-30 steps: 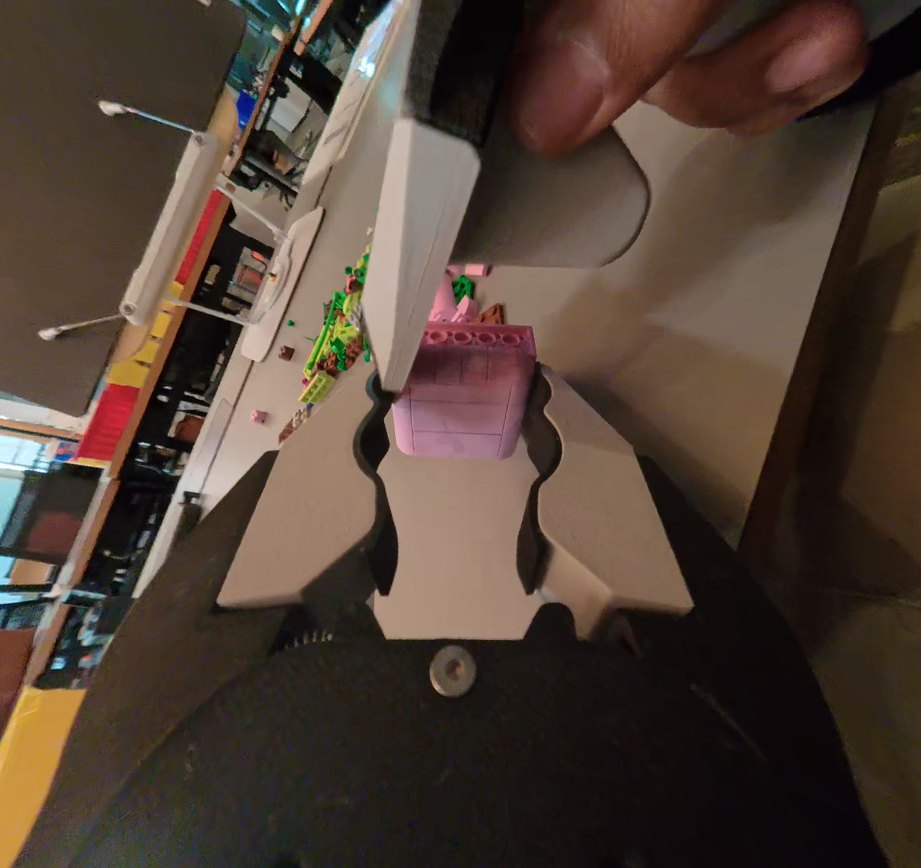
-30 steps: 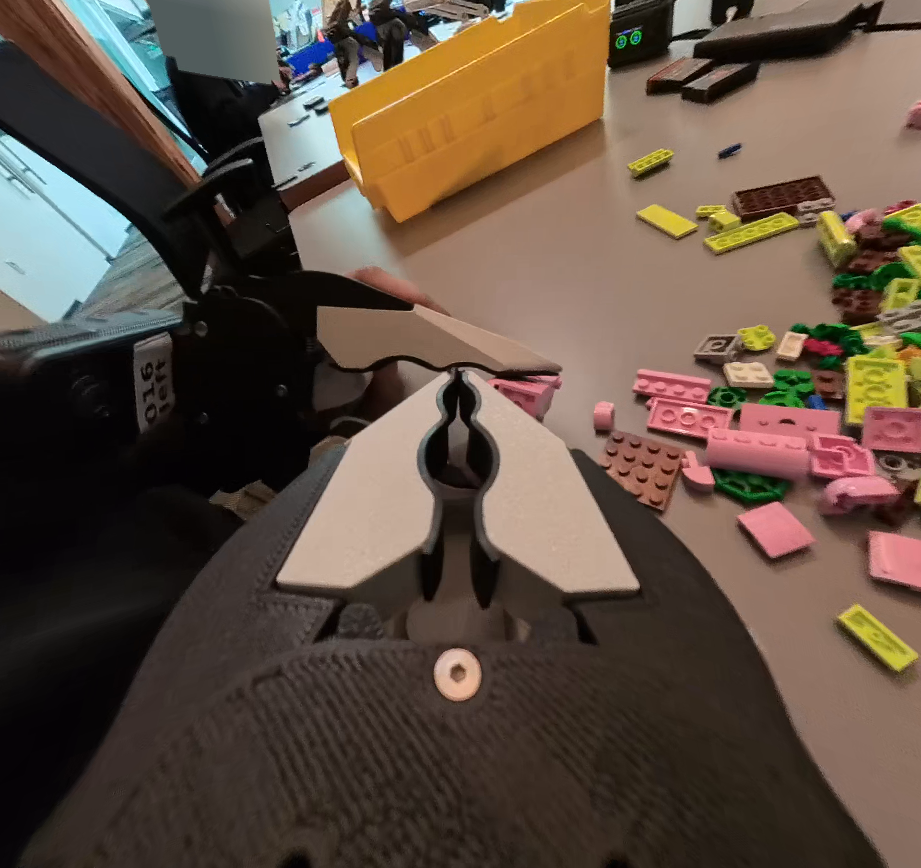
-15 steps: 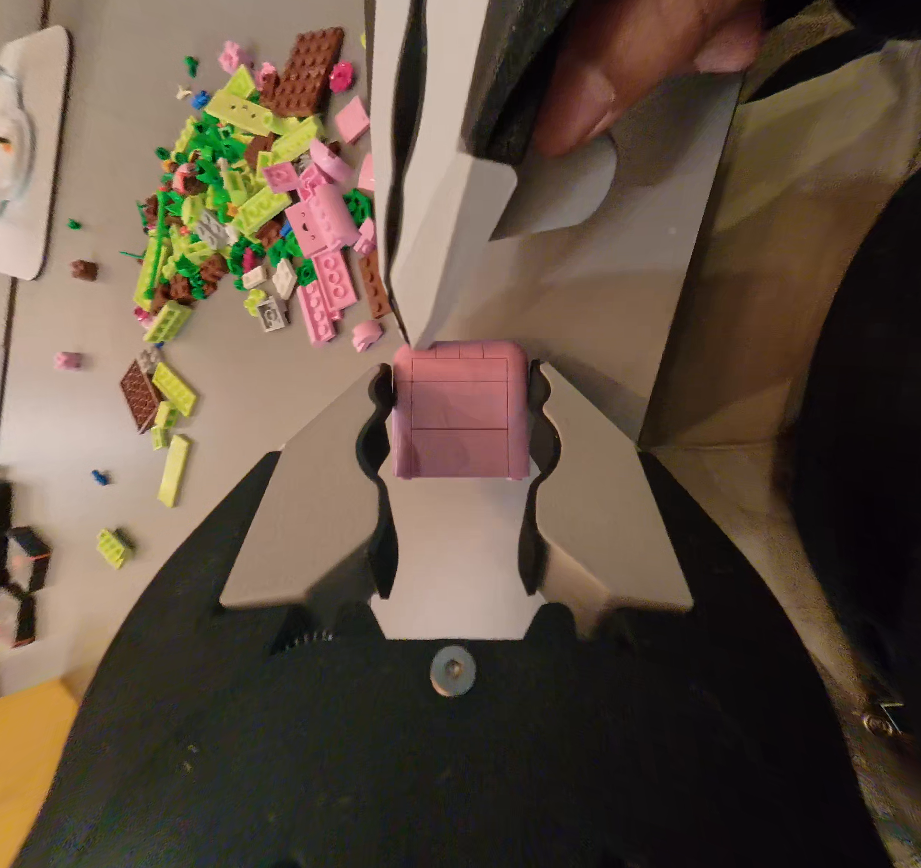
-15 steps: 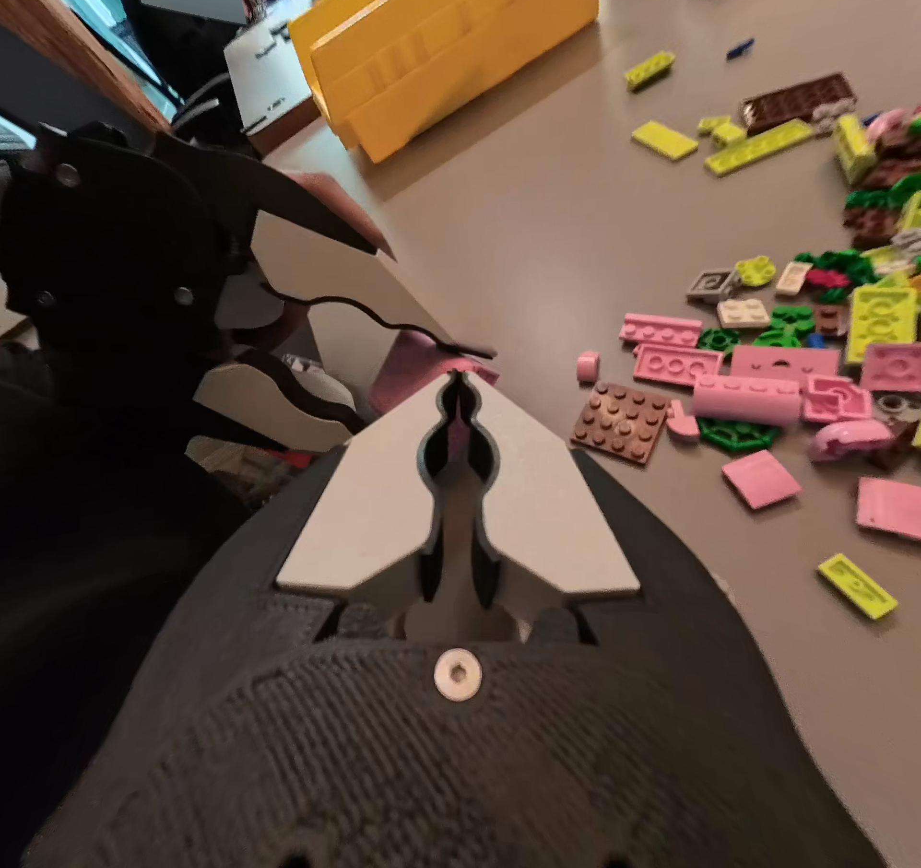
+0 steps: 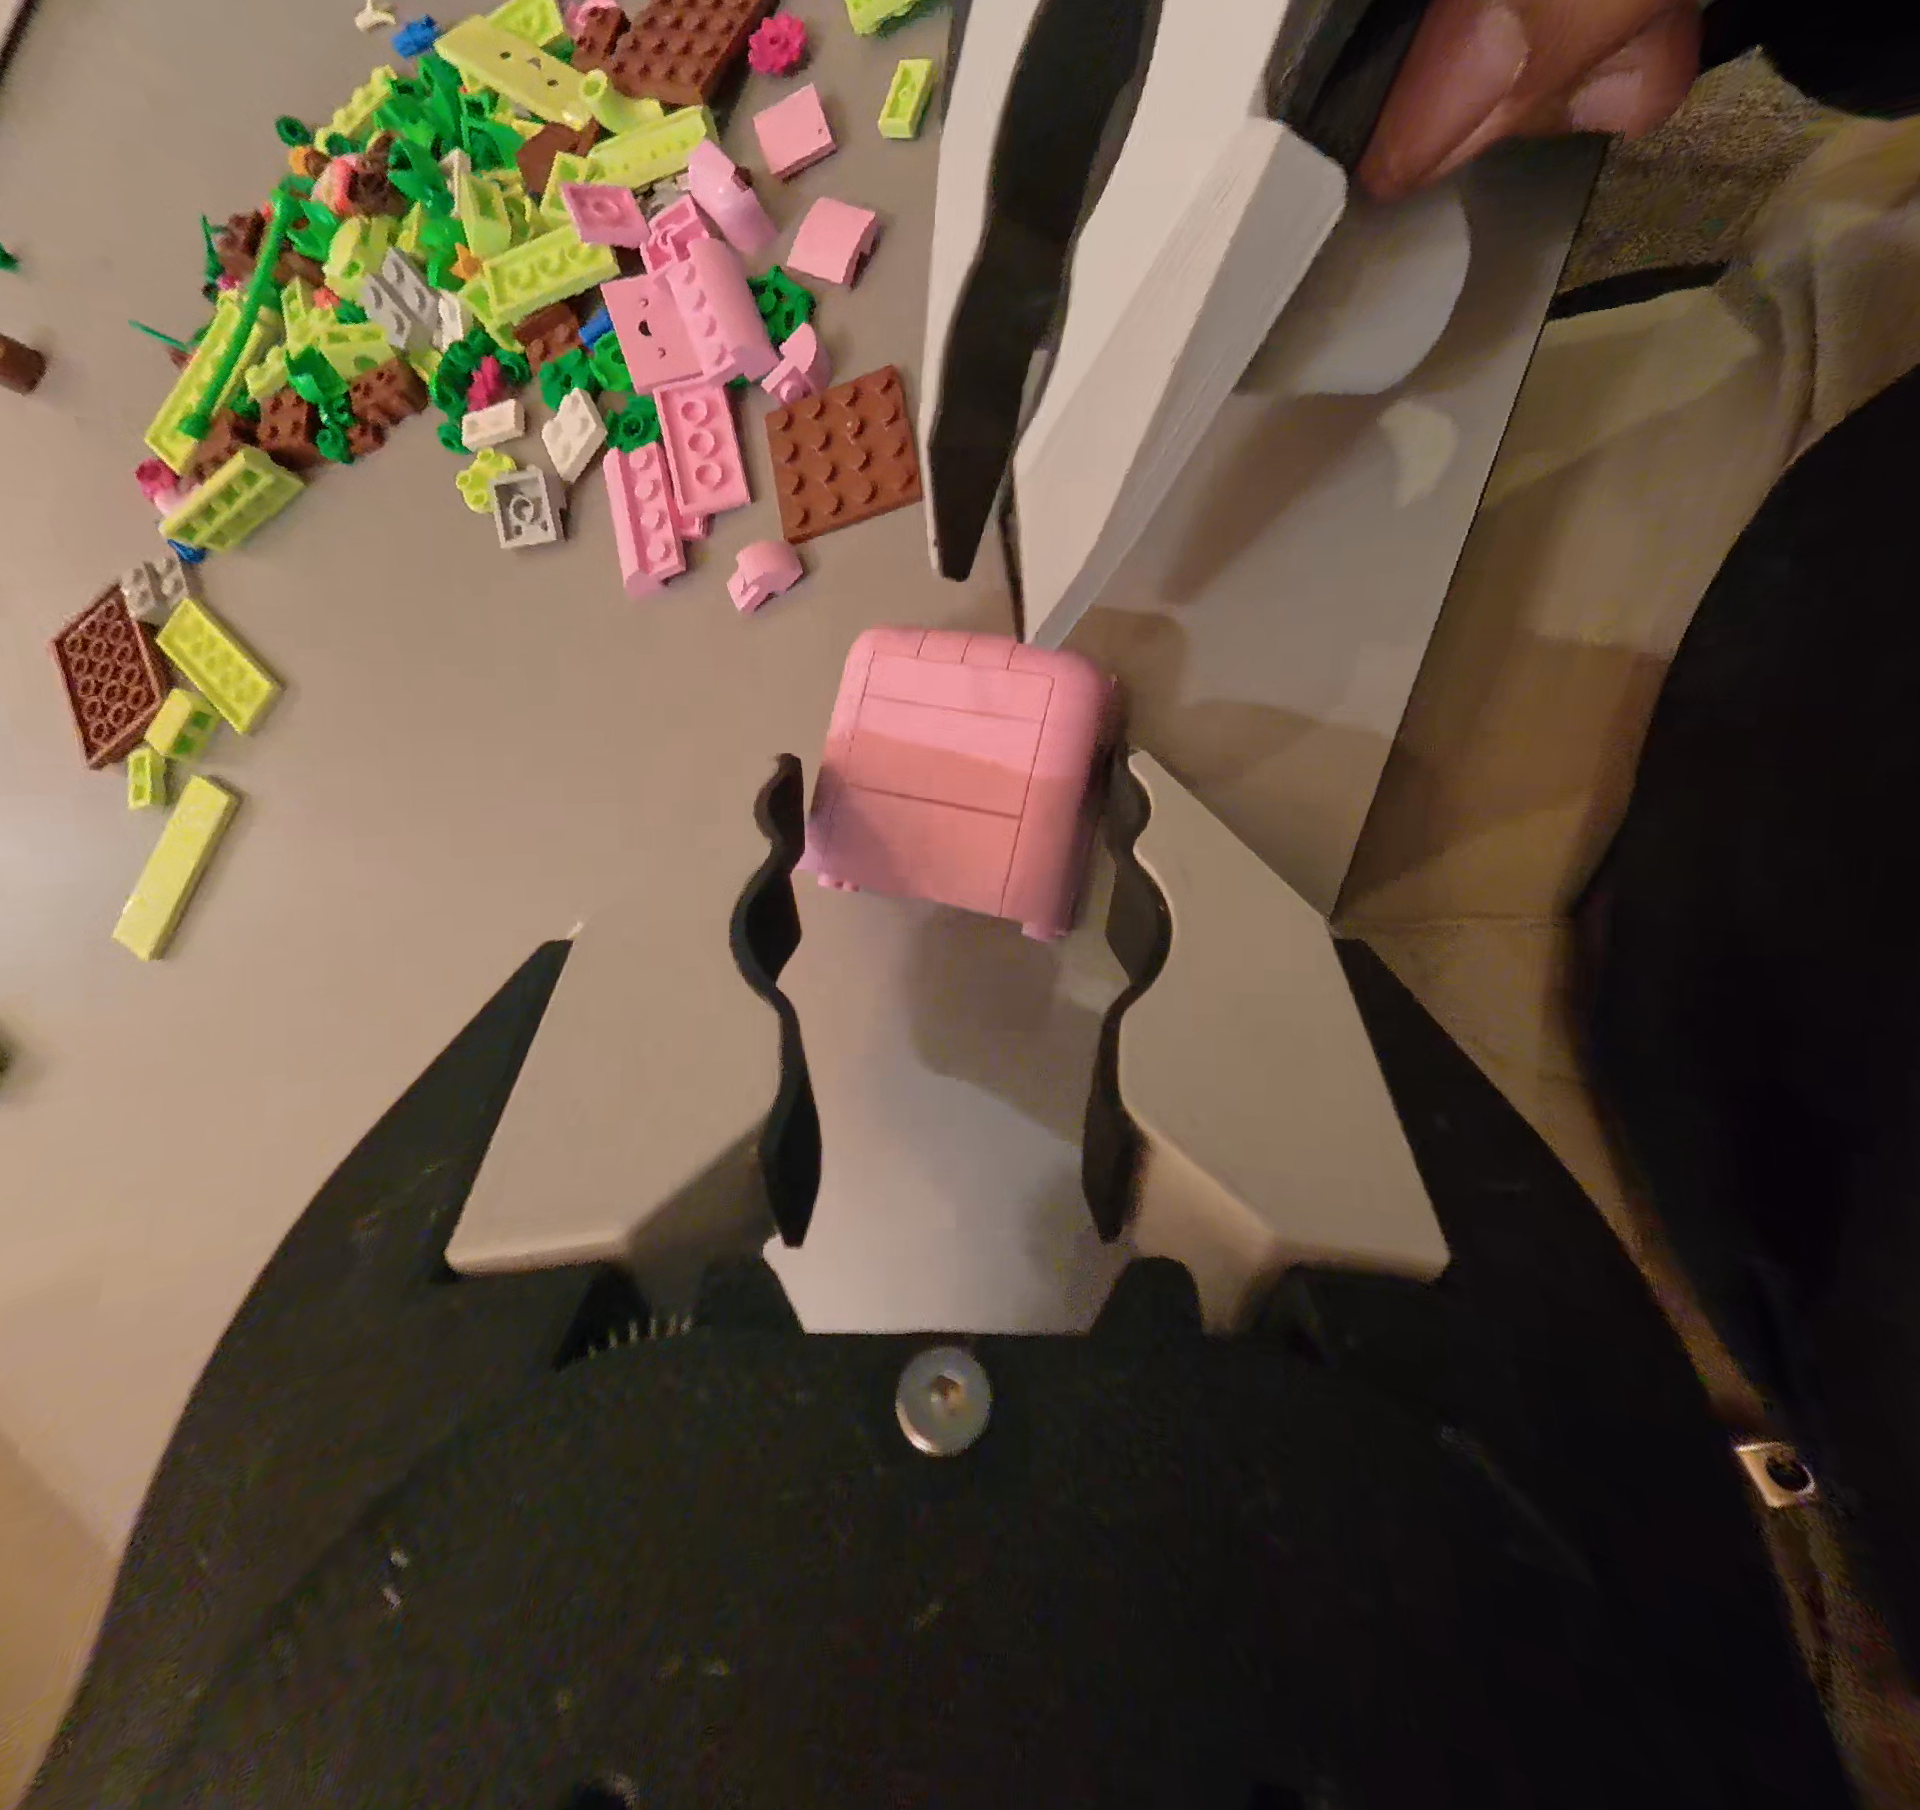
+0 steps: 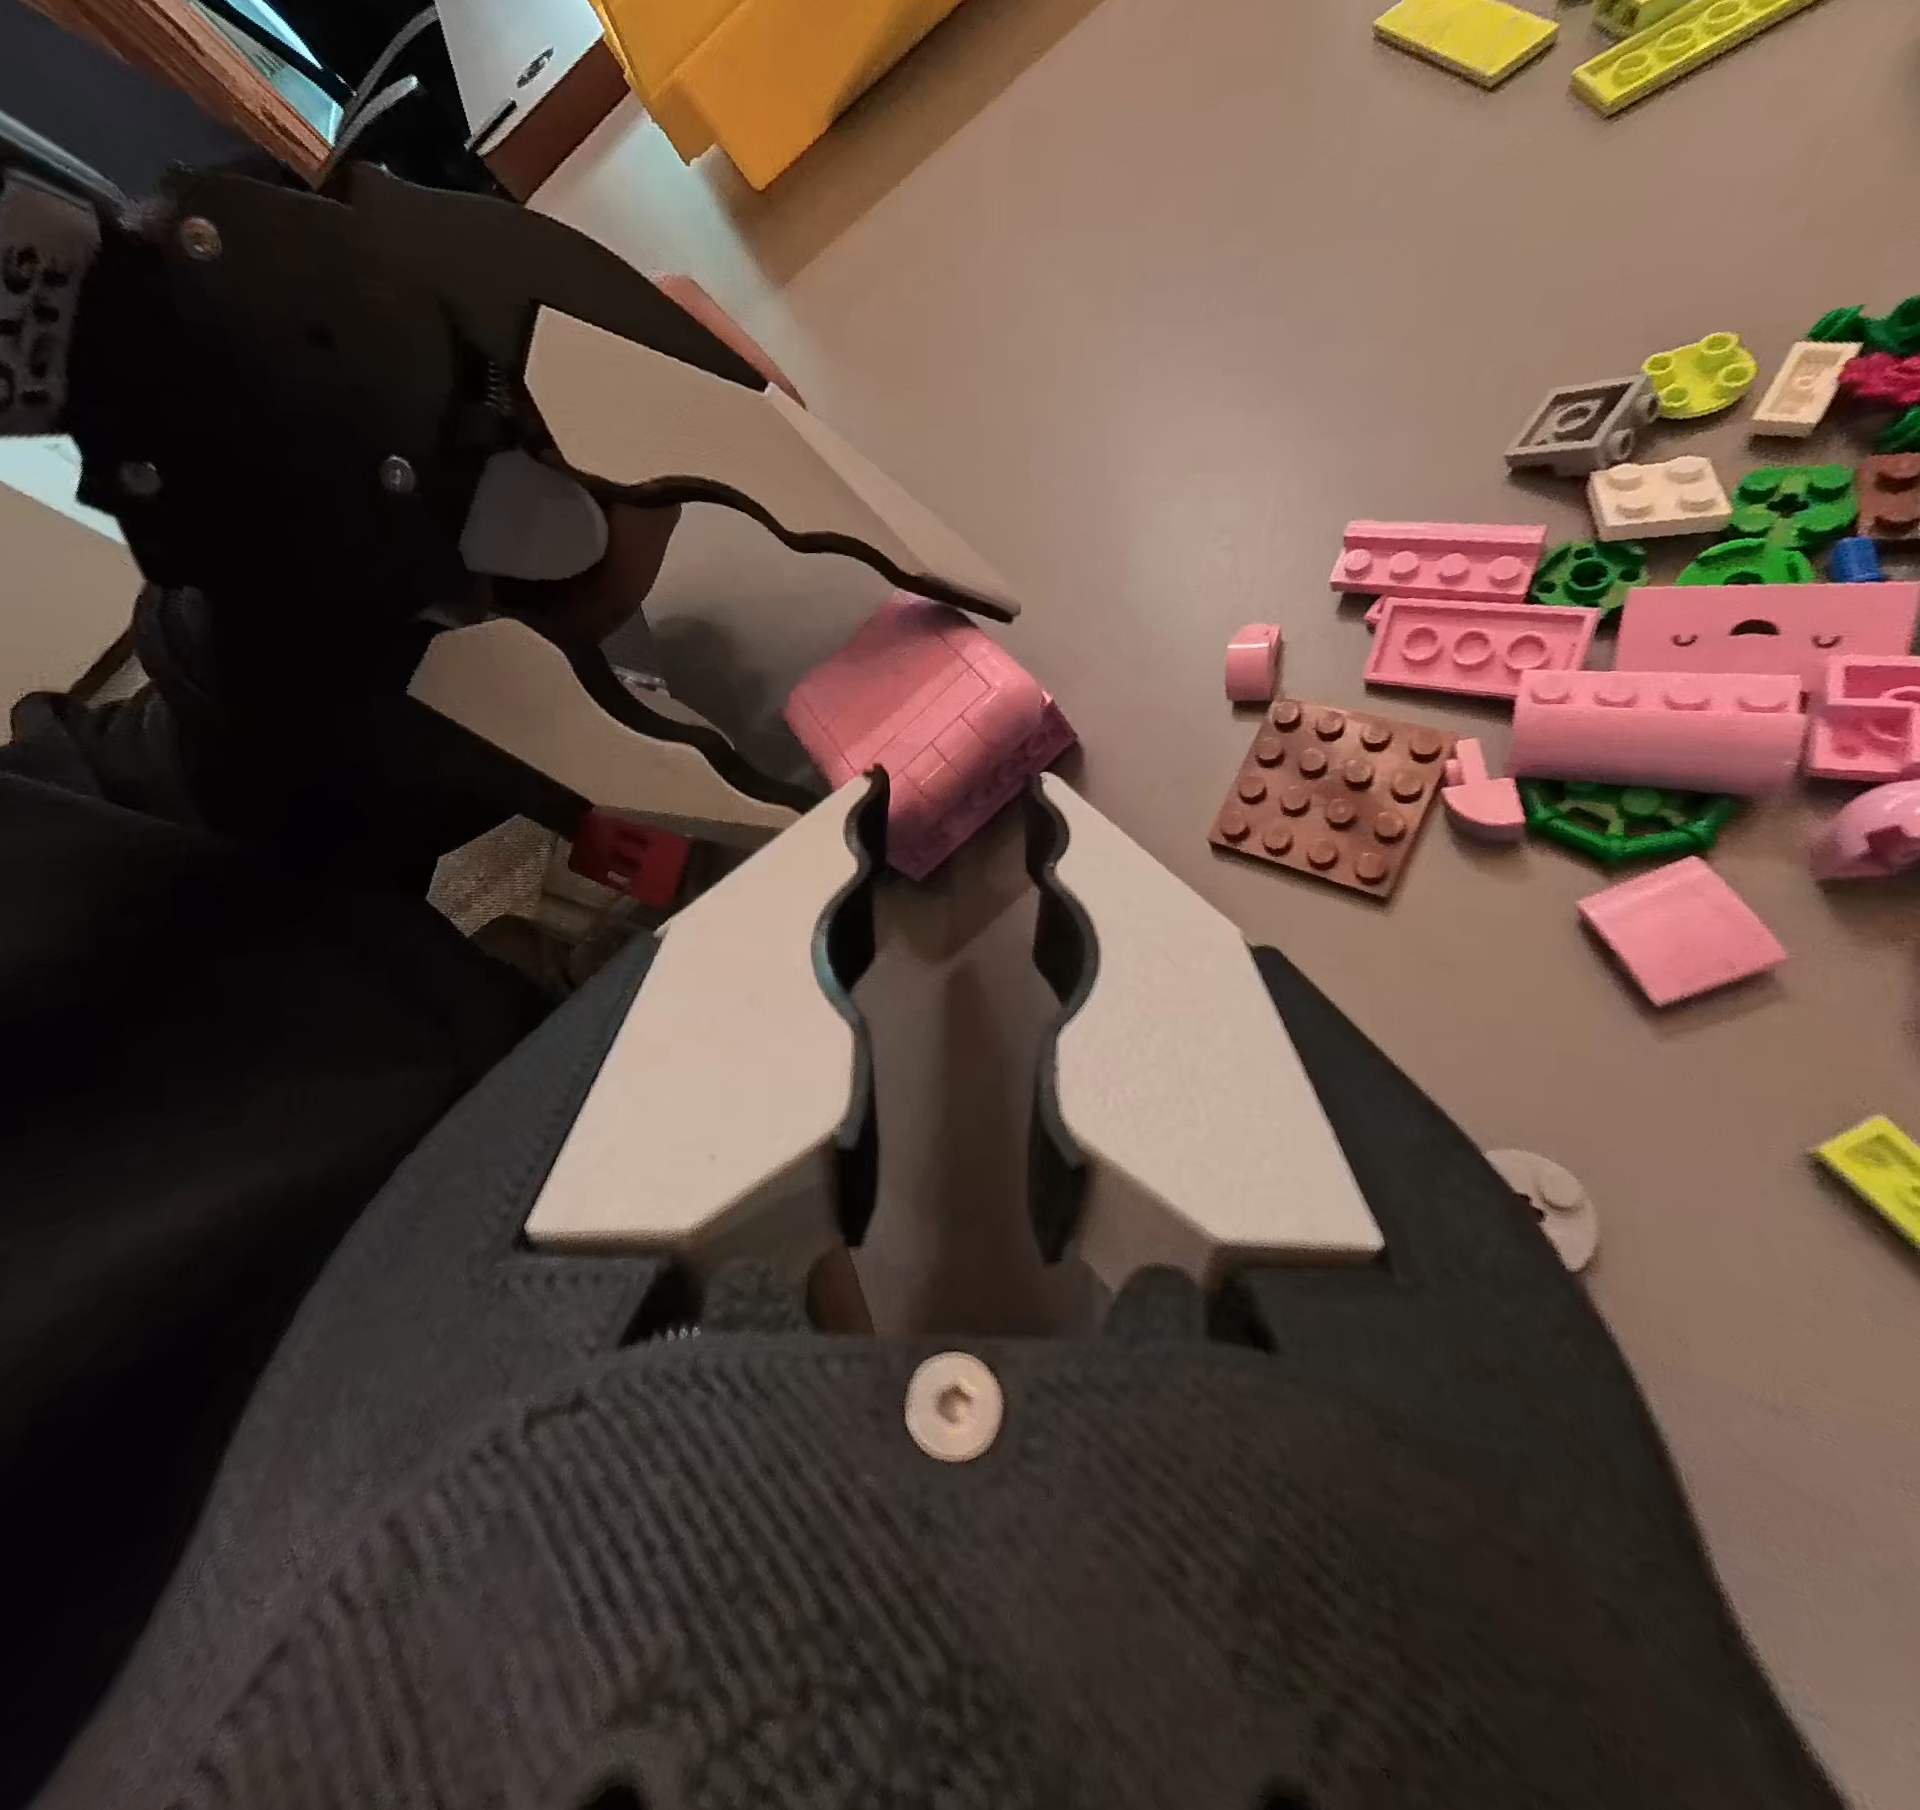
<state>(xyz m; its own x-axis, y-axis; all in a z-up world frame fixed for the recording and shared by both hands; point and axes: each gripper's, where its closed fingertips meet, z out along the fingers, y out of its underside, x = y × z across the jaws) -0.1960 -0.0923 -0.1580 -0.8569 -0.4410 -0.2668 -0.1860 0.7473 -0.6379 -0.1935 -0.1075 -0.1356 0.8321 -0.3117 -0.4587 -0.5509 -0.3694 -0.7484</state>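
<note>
Pink block [image 5: 951,773] now rests on the grey table [image 5: 468,877], near its edge and slightly tilted, no longer clamped. The left gripper [image 5: 956,768] has spread its jaws: the block sits between the tips, with a gap showing on one side. The right gripper [image 6: 956,784], closed half a second ago, has also parted, its tips just beside the block's end. A brown plate [image 5: 842,451] and the heap of loose bricks [image 5: 499,233] lie nearby, apart from the block.

Dim warm light, wide-angle edge distortion
</note>
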